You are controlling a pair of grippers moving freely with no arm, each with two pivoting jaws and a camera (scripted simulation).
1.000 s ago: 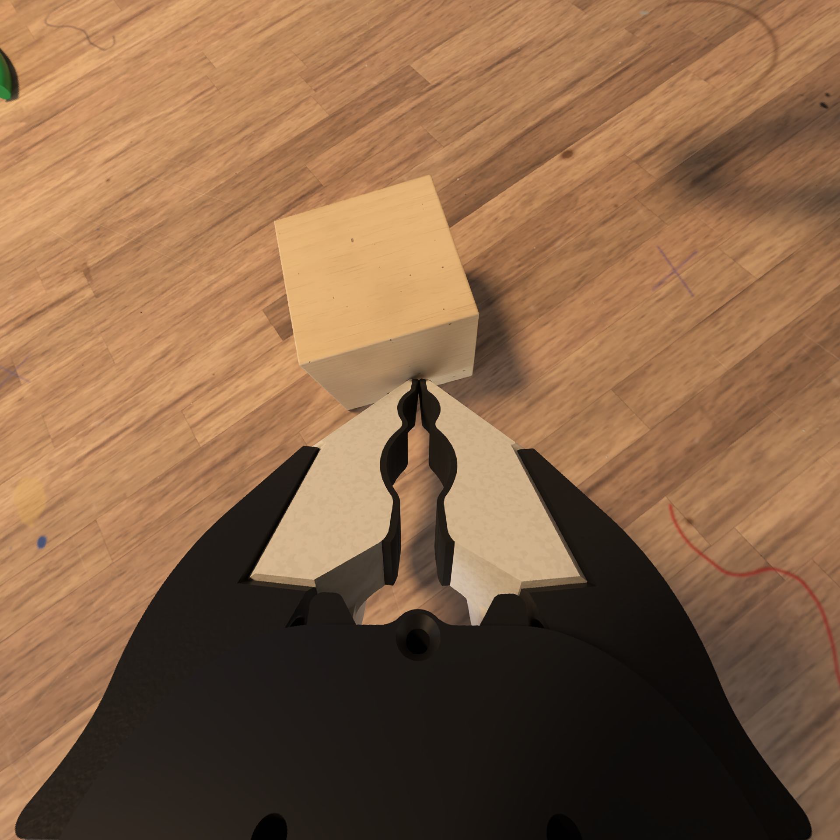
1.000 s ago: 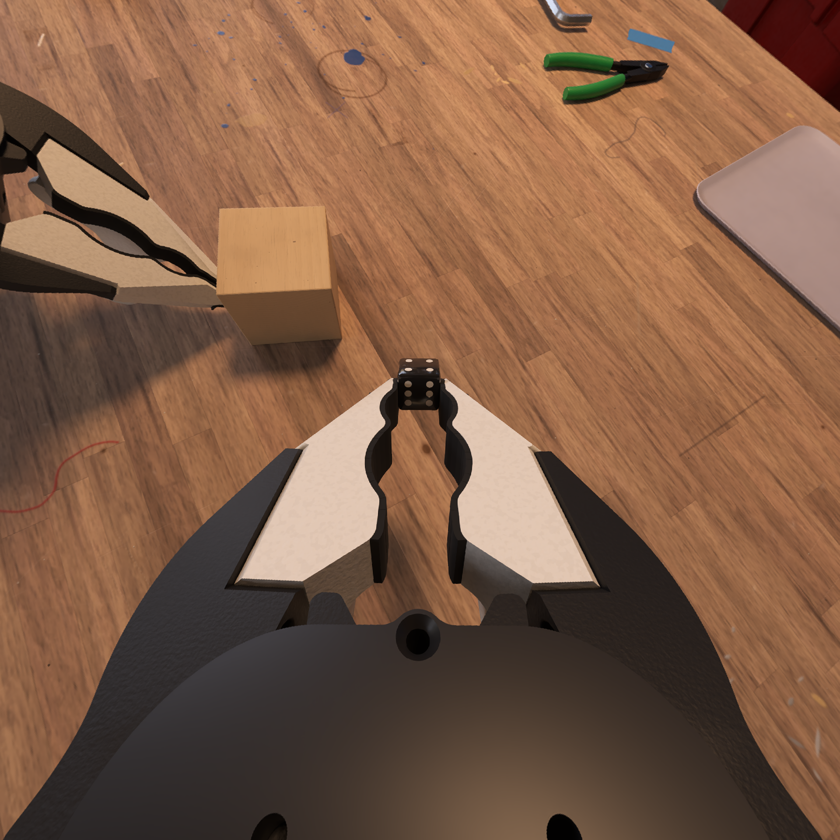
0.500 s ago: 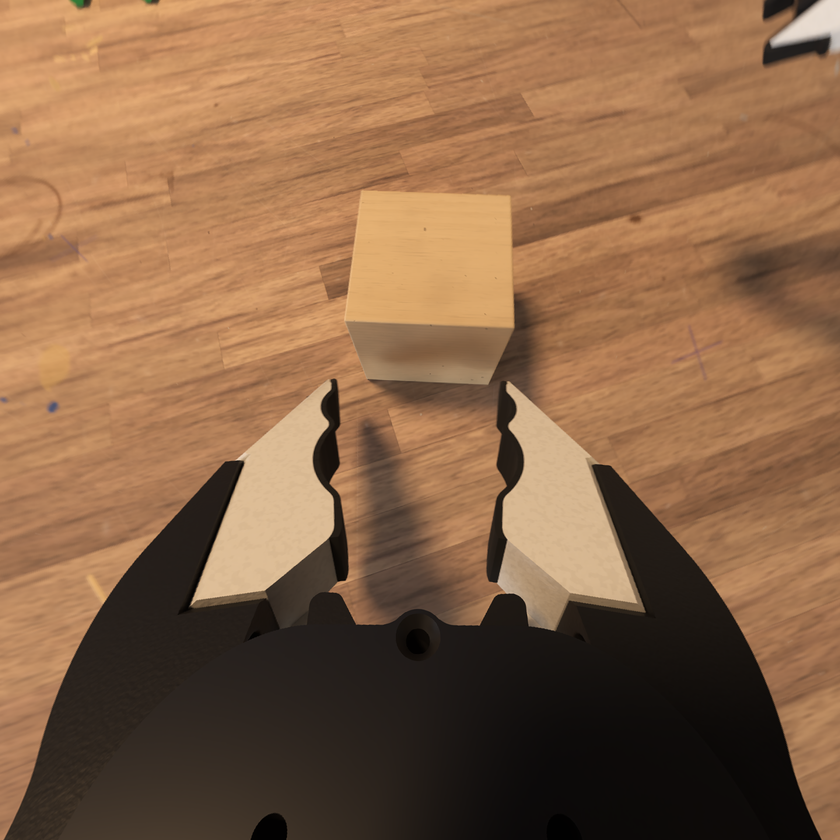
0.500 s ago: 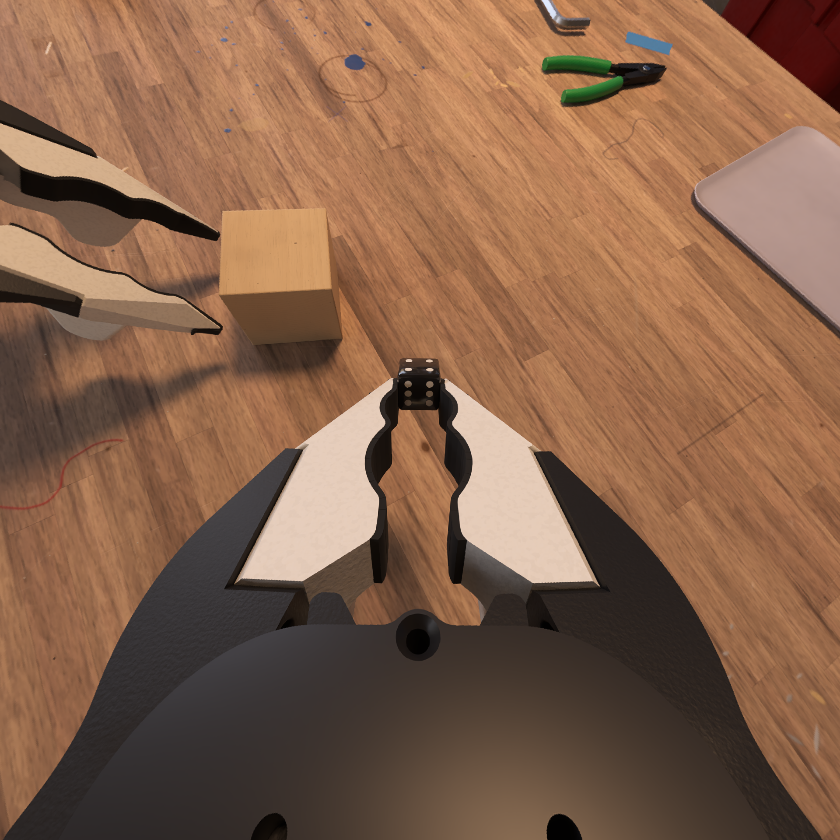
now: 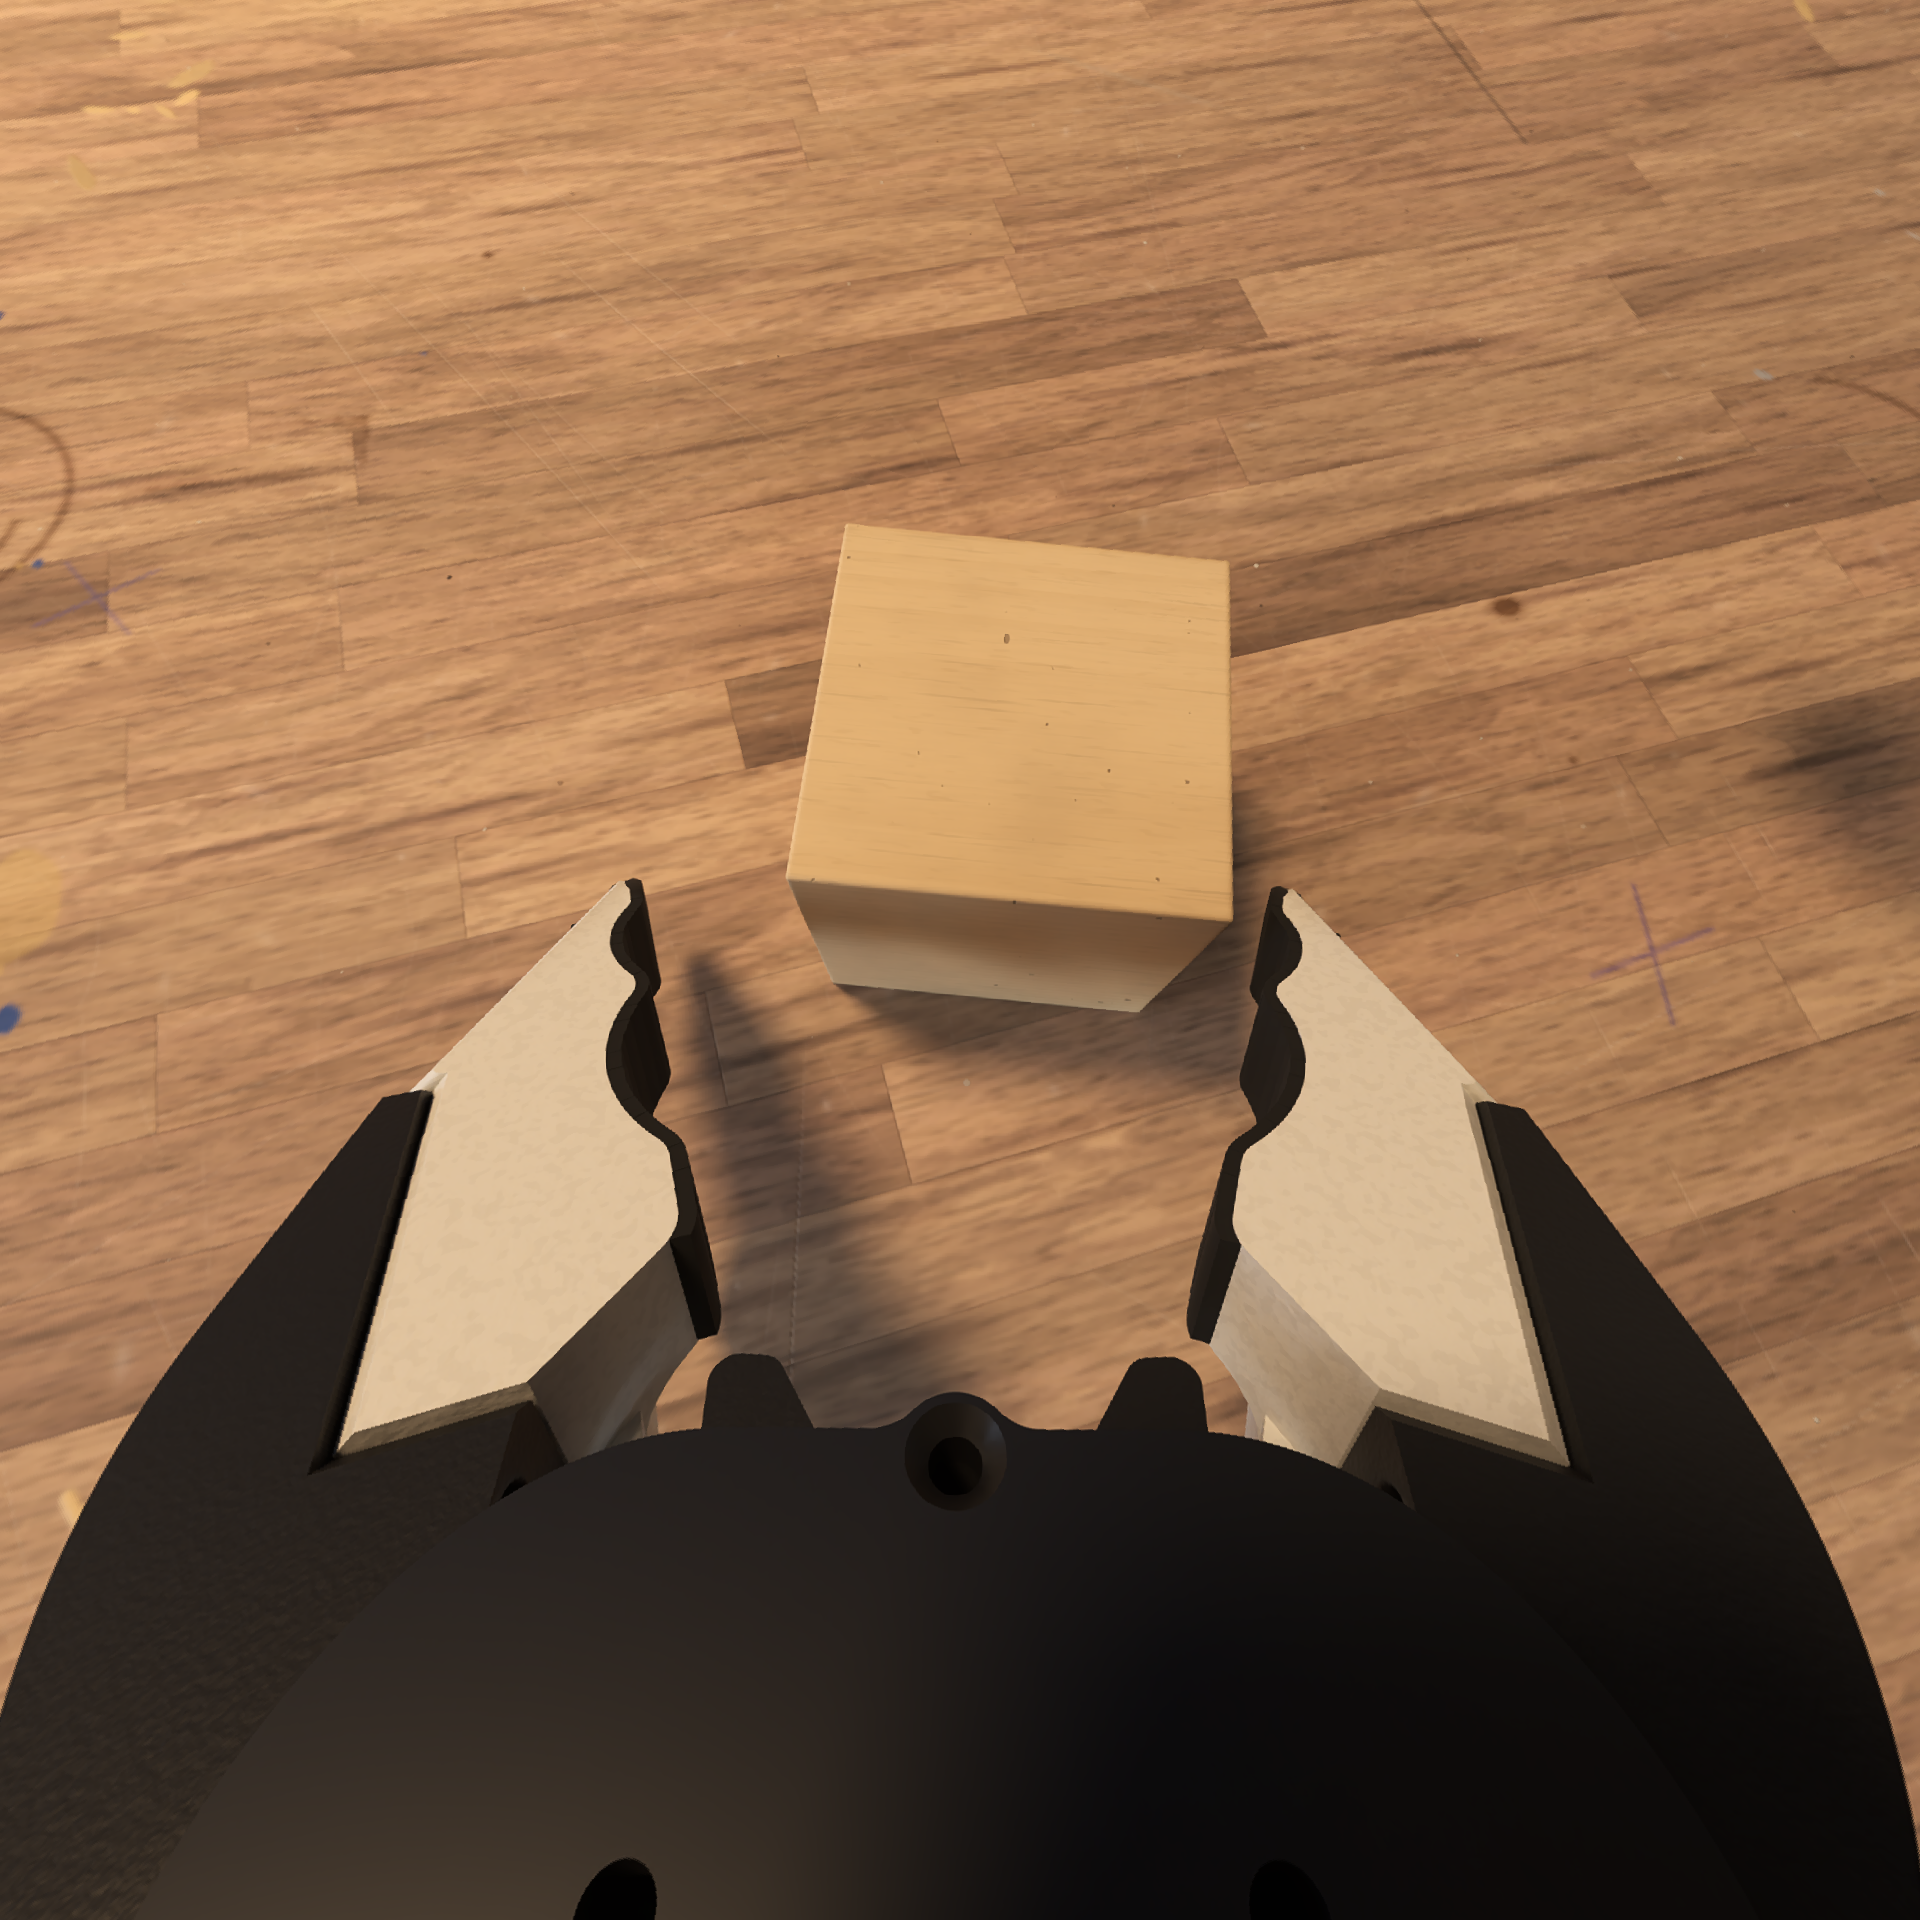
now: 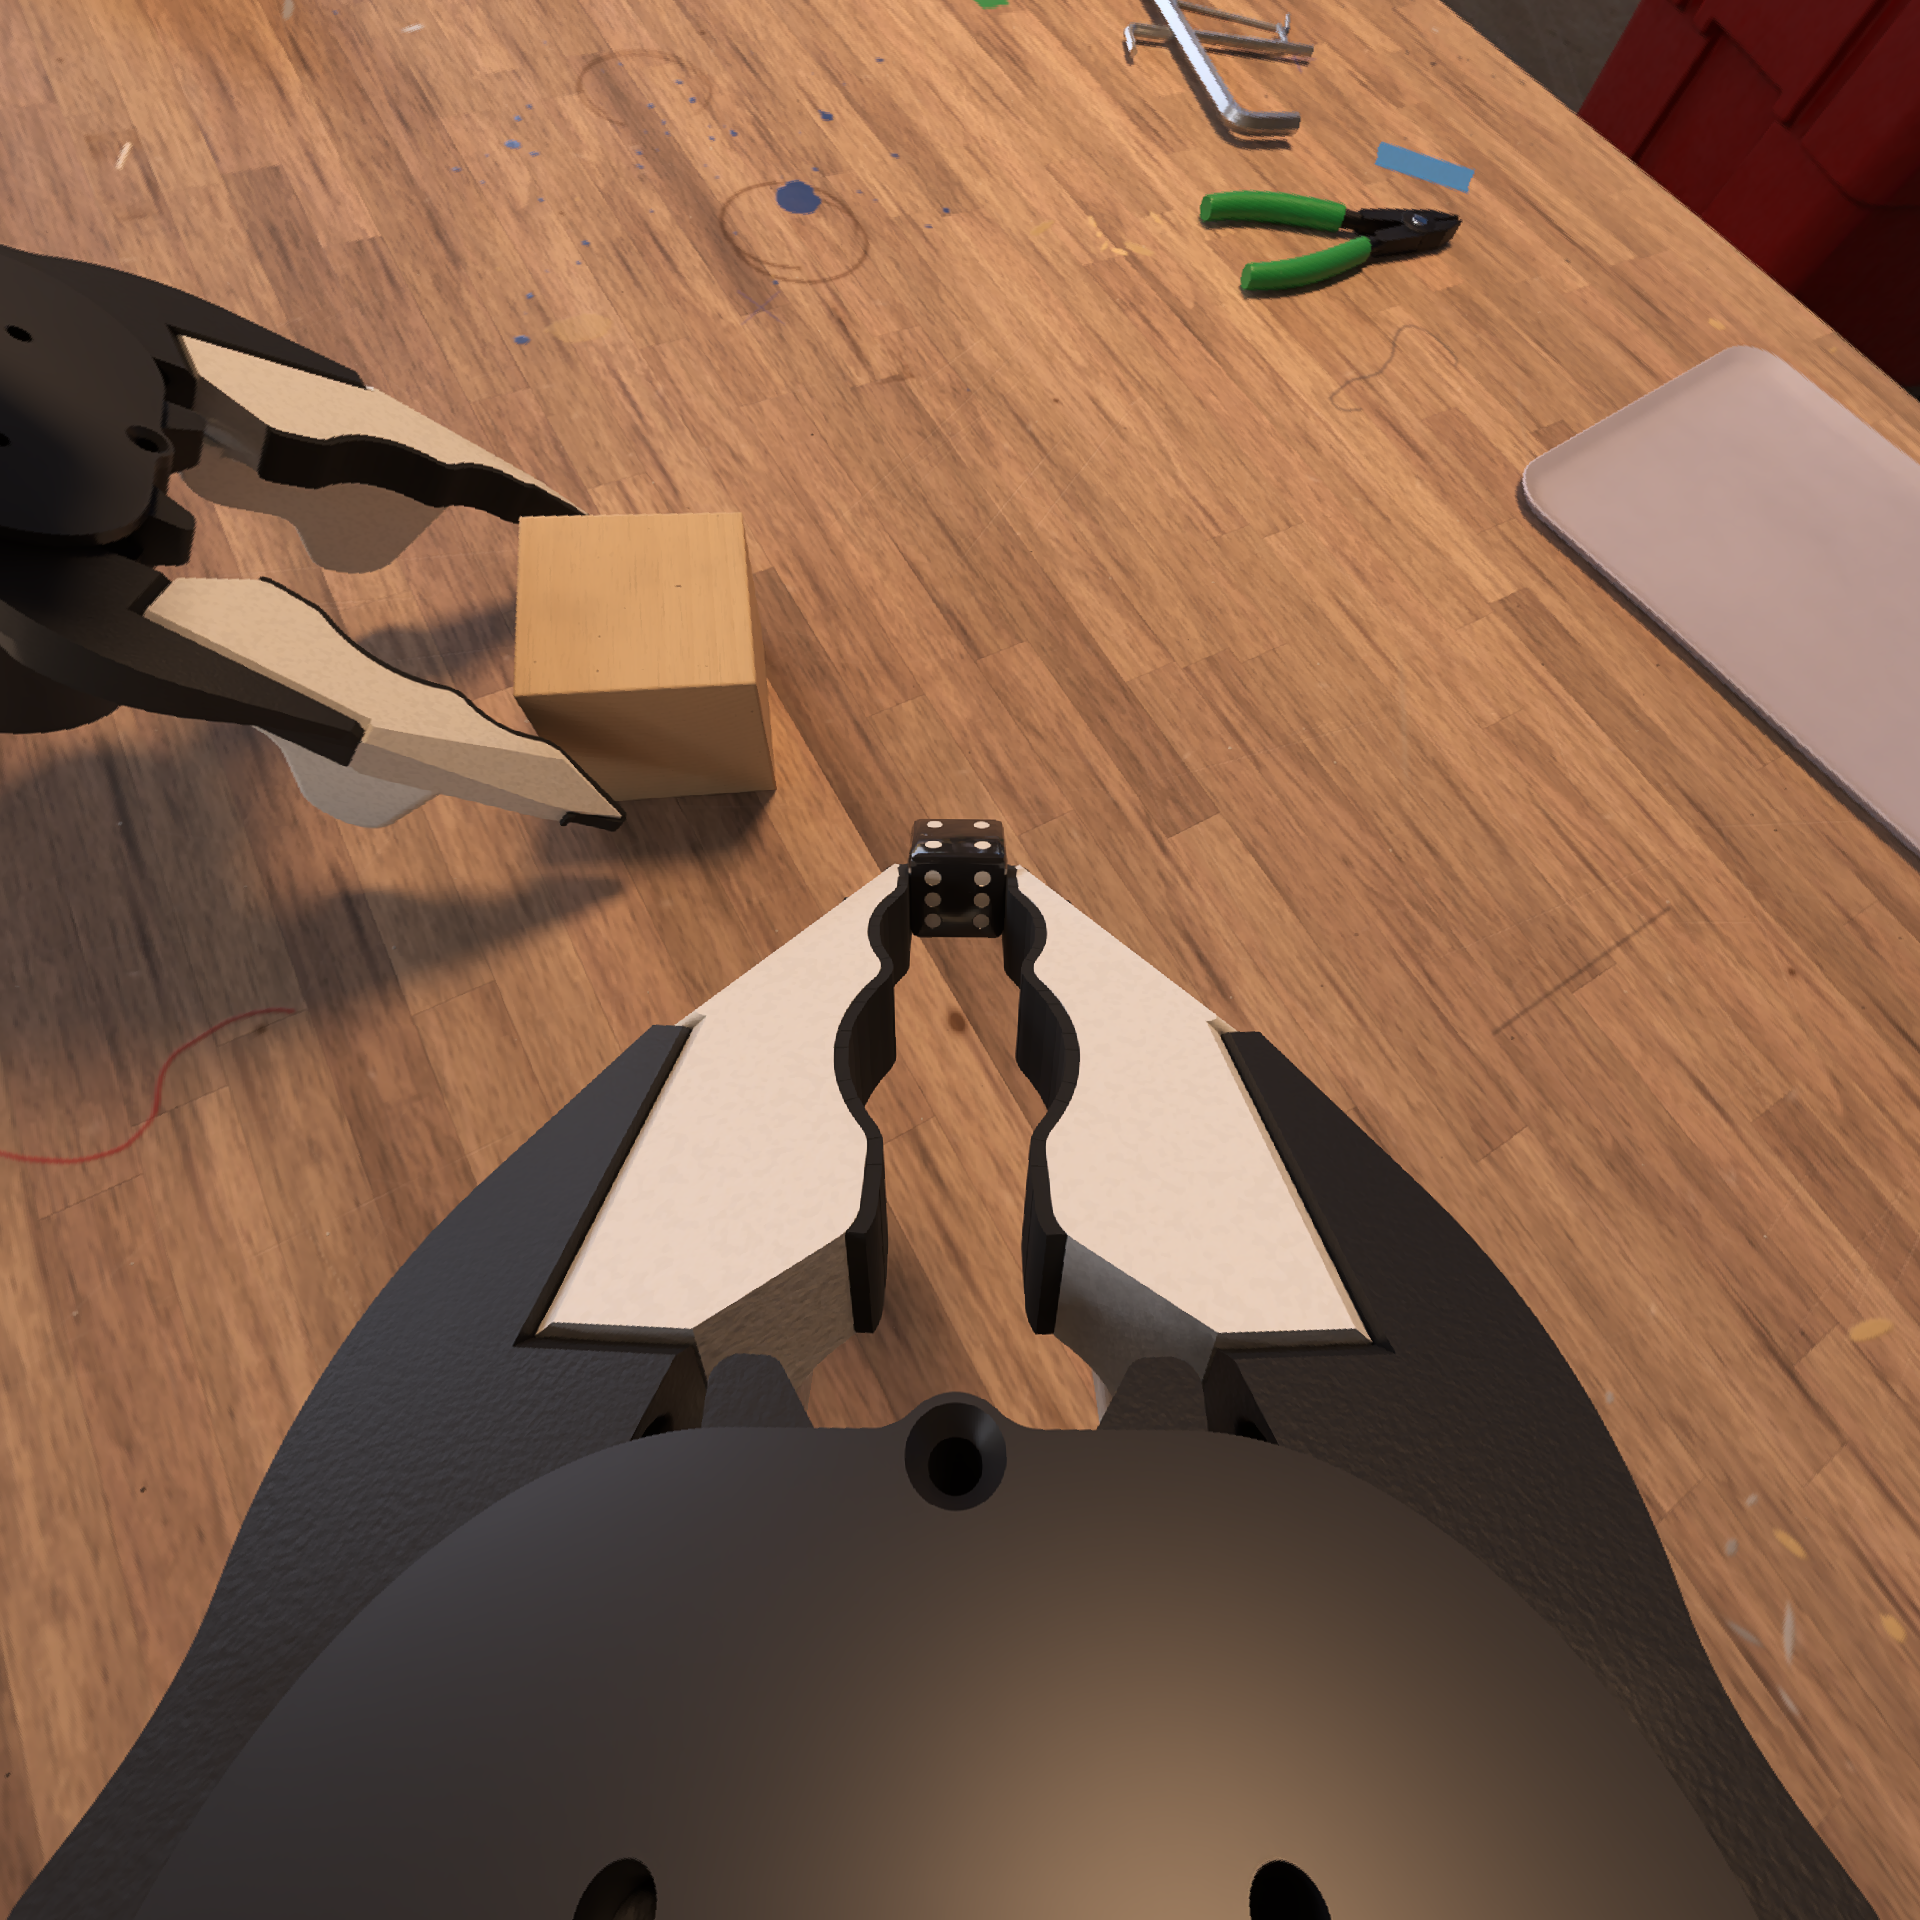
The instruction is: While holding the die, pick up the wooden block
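Observation:
A pale wooden block (image 5: 1013, 764) stands on the wooden table, just ahead of my left gripper (image 5: 956, 894). The left gripper is wide open, its two fingertips level with the block's near face, one on each side, not touching it. In the right wrist view the block (image 6: 639, 644) sits at the left, with the left gripper (image 6: 592, 665) open at its near edge. My right gripper (image 6: 956, 878) is shut on a small black die (image 6: 956, 888) with white pips, held at the fingertips above the table, right of the block.
Green-handled pliers (image 6: 1320, 234), hex keys (image 6: 1221, 73) and a blue tape scrap (image 6: 1423, 166) lie at the far right. A pale tray (image 6: 1756, 561) sits at the right edge. A red wire (image 6: 145, 1091) lies at the left.
The left gripper went from shut against the block to wide open, turned square to it, and its fingertips now reach either side of the near face. The right gripper holds the die still.

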